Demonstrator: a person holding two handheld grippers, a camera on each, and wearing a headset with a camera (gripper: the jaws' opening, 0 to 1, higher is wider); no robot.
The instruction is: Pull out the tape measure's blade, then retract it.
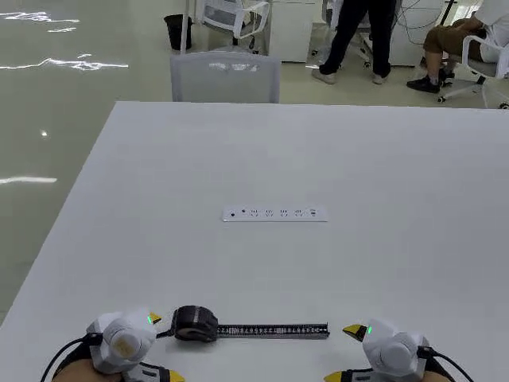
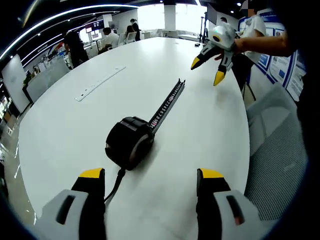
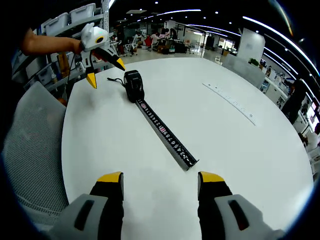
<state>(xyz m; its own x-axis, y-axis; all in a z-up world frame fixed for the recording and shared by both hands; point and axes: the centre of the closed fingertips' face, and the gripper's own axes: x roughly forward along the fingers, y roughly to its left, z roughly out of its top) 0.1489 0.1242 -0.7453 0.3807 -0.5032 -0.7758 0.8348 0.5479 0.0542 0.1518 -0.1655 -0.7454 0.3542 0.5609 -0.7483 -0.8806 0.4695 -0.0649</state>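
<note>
head view: tape measure [image 1: 196, 324] lies on white table [image 1: 278, 159] at the near edge, blade [image 1: 274, 329] drawn out to the right; left gripper [image 1: 165, 347] just beside it, right gripper [image 1: 340, 353] near the blade tip.
left gripper view: jaws wide, holding nothing; tape measure close ahead, apart from them.
right gripper view: jaws wide, holding nothing; blade tip just ahead.

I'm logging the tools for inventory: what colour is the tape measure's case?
The tape measure's case is black, clearest in the left gripper view.
</note>
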